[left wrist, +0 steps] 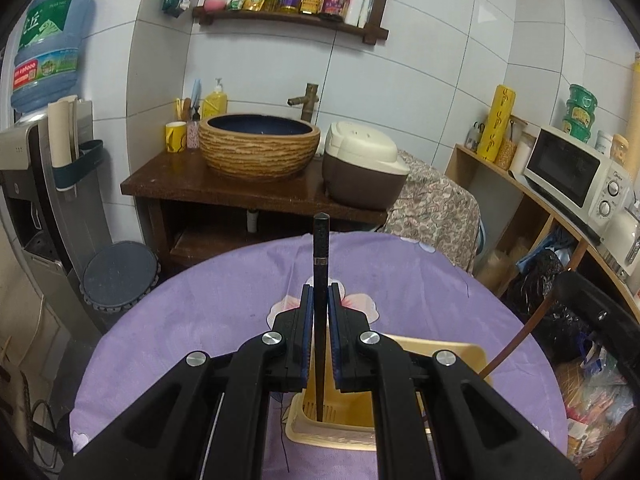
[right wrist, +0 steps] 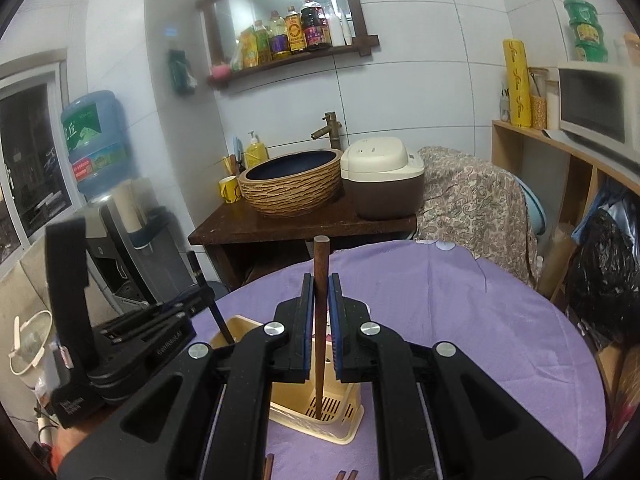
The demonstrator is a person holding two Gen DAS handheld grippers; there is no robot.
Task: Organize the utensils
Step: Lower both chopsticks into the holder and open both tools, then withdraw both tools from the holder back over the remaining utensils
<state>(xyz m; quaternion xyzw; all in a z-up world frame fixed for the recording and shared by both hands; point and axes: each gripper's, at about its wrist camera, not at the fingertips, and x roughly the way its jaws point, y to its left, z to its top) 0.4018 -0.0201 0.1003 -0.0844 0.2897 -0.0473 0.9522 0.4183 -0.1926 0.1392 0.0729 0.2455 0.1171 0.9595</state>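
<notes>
- Left wrist view: my left tongs (left wrist: 320,300) are closed on a black chopstick (left wrist: 320,280), held upright, its lower tip down inside the yellow holder (left wrist: 440,350) on the purple-clothed counter (left wrist: 200,320).
- Right wrist view: my right tongs (right wrist: 320,292) grip a brown chopstick (right wrist: 319,320) the same way — tip at the slotted floor of the holder (right wrist: 344,426).
- The holder stands near my edge of the counter; both sticks share it, and the left tongs (right wrist: 160,320) sit just beside the right.
- Risk one: the two rigs are close, so opening or lifting either could bump the other and knock a stick askew.
- Risk two: the holder looks light plastic; if I let go with a stick leaning hard on the rim, I'd judge it could tip or slide on the cloth.
- Risk three: a thin tip could catch in the floor slots — pulling away at an angle may drag the holder.
- The black stick is slim and tapered, with a textured top and a thin metal band below it.
- The brown one is plain wood, thicker at the top.
- More brown stick ends (right wrist: 269,466) show at the bottom edge, so I judge sorting isn't finished.
</notes>
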